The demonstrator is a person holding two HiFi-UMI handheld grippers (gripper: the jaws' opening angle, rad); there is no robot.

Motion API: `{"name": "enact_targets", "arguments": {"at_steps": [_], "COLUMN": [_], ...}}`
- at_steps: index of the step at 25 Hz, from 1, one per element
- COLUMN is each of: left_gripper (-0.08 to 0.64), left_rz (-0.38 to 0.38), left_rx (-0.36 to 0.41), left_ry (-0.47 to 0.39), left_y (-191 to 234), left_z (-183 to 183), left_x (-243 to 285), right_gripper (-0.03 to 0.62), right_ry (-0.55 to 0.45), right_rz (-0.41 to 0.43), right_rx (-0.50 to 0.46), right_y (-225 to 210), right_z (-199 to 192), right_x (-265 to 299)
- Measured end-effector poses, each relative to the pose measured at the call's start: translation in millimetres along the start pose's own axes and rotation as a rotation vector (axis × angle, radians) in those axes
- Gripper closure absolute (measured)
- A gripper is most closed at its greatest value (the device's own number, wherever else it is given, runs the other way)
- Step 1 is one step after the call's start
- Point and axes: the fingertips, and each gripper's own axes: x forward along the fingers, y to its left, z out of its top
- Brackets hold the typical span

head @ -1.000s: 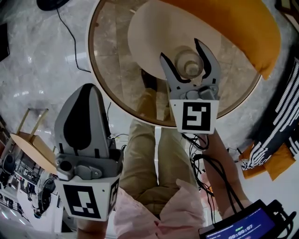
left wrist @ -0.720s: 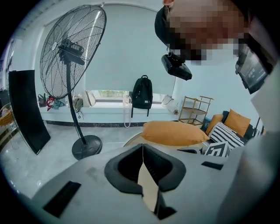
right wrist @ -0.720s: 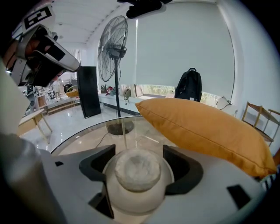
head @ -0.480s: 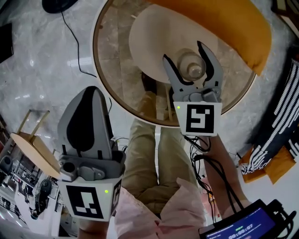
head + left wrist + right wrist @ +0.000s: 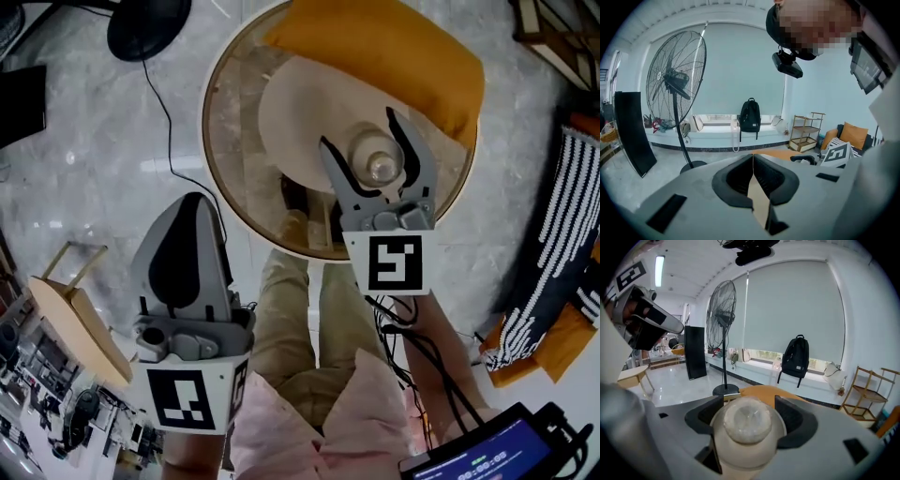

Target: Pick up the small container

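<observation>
The small container [image 5: 373, 156] is cream-coloured with a translucent domed lid. It sits between the jaws of my right gripper [image 5: 361, 131], which is shut on it from both sides. In the right gripper view the container [image 5: 746, 425] fills the gap between the dark pads [image 5: 794, 417]. In the head view it hangs over a cream round mat [image 5: 291, 117] on the round glass table [image 5: 230, 159]. My left gripper [image 5: 192, 202] is held lower left, off the table, over the floor. Its jaws [image 5: 753, 157] are shut with nothing in them.
An orange cushion [image 5: 394, 52] lies across the table's far side. A standing fan [image 5: 723, 315] has its base [image 5: 148, 26] and cable on the floor at the upper left. A small wooden stool [image 5: 70, 309] stands at the left, and a striped cushion [image 5: 562, 234] at the right.
The table now looks smaller and further off in the head view, with more of the orange cushion showing. The container has stayed between the right jaws. The left gripper stays shut.
</observation>
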Motion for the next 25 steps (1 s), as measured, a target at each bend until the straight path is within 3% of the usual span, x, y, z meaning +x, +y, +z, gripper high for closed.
{"name": "enact_targets", "arguments": {"at_steps": [19, 25], "left_gripper": [0.548, 0.547], "left_rz": [0.018, 0.056], "left_rx": [0.048, 0.082], "left_ry": [-0.224, -0.290], "left_y": [-54.5, -66.6], "left_z": [114.5, 153.7], "left_x": [-94.4, -120.5], "right_gripper": [0.251, 0.249], "right_ry": [-0.207, -0.295], "right_rz": [-0.024, -0.032], "right_rx": [-0.058, -0.047], "right_y": [-18.6, -25.5], "right_z": [159.0, 211.4], "right_x": [-132.7, -181.1]}}
